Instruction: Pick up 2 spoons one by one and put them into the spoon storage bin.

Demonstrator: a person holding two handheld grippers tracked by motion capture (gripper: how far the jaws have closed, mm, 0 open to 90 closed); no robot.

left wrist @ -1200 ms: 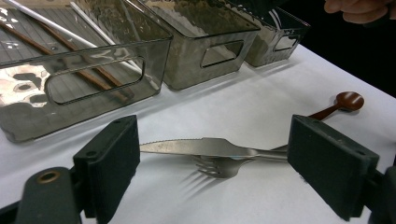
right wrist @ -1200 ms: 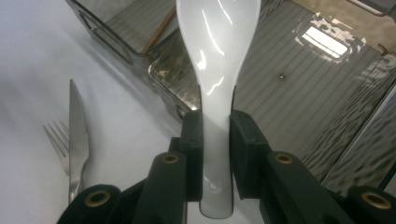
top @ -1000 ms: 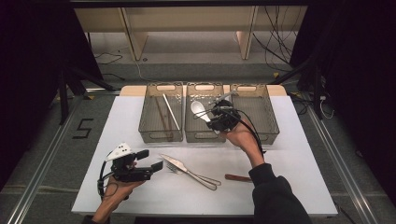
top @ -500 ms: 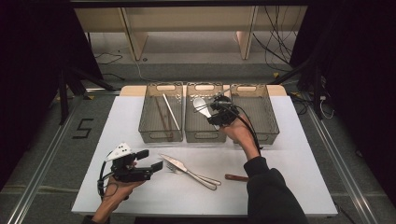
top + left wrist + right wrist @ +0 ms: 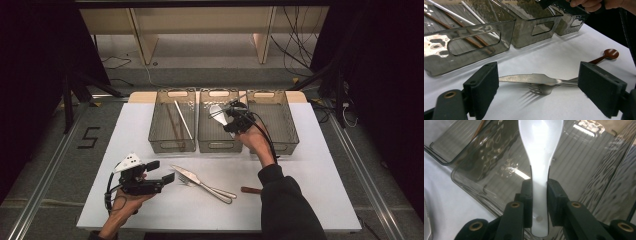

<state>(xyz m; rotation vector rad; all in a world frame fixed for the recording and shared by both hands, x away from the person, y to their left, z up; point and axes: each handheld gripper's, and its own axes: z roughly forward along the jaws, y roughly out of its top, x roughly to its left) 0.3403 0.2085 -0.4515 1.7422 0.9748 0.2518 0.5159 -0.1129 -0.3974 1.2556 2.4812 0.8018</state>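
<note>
moved over the middle bin (image 5: 219, 141), right gripper (image 5: 229, 116) fingers clamp white spoon (image 5: 539, 150), bowl cropped.

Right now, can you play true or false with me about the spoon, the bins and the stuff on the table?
1. The right gripper clamps a white ceramic soup spoon. True.
2. That spoon hangs over the left smoky see-through plastic bin. False: it is over the middle bin.
3. A silver metal knife and silver metal fork lie on the white table. True.
4. The left gripper squeezes the knife. False: its jaws stand open, apart from it.
5. Chopsticks lie in the left bin. True.
</note>
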